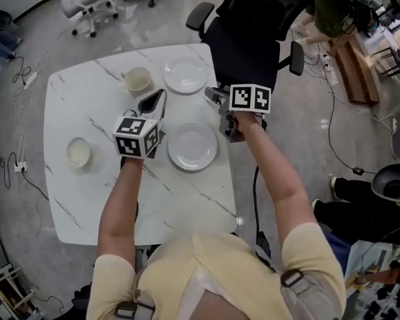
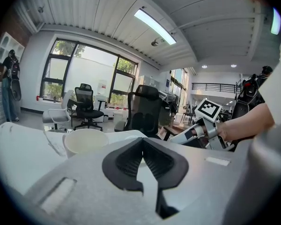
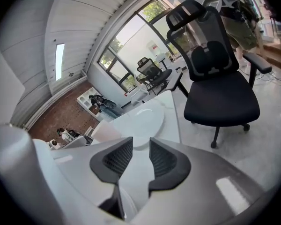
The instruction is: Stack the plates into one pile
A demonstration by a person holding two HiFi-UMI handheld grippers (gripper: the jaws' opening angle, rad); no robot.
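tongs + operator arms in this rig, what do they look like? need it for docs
The left tongs and right tongs have light grey bodies with black ribbed pads. Each carries a white cube with black square markers. The person wears a pale yellow short-sleeved top with grey buckled straps at the shoulders.

White desk (image 1: 73,199), grey-veined, with four things lying apart on it: far plate (image 1: 185,75) with a cup (image 1: 138,80) beside it, near plate (image 1: 193,146) by the right edge, and a bowl (image 1: 79,152) at the left.
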